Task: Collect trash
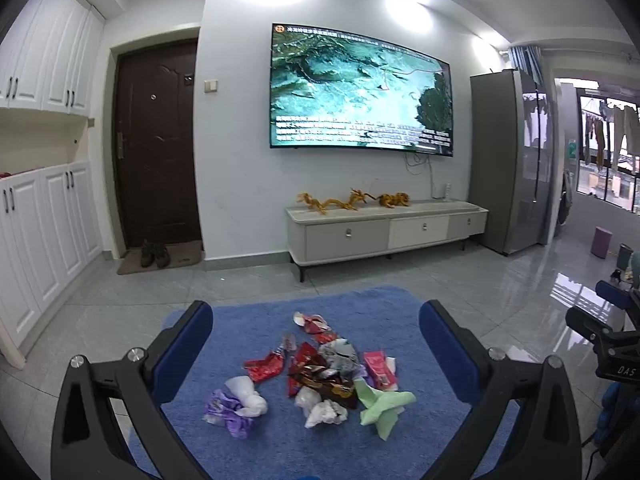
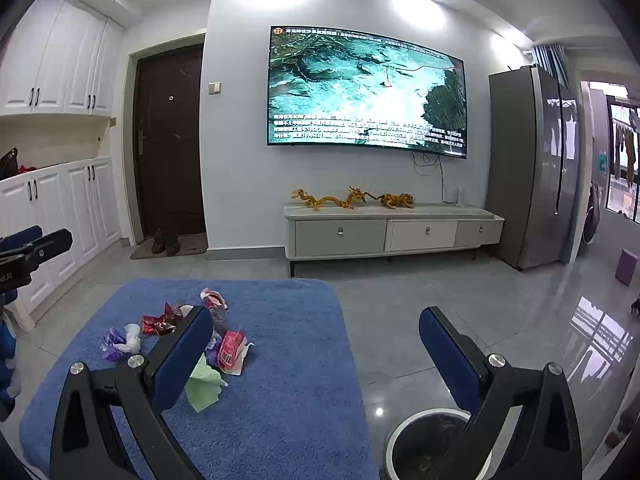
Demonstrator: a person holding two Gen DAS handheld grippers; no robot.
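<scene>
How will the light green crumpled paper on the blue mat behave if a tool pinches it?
The green paper looks thin and creased, so it will probably crush and flop rather than hold shape. It seems very light, so a push may just slide it across the blue mat. It lies against the wrapper pile, so neighbours might drag along.

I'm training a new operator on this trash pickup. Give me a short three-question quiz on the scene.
1. True or false: the left gripper is shut on a wrapper.
2. Where does the trash pile lie? A) on the blue mat B) in the bin C) on the TV cabinet
3. Fill in: the paper at the pile's right edge is light ____.

Key: 1 false, its jaws are open and empty; 2 A; 3 green.
</scene>
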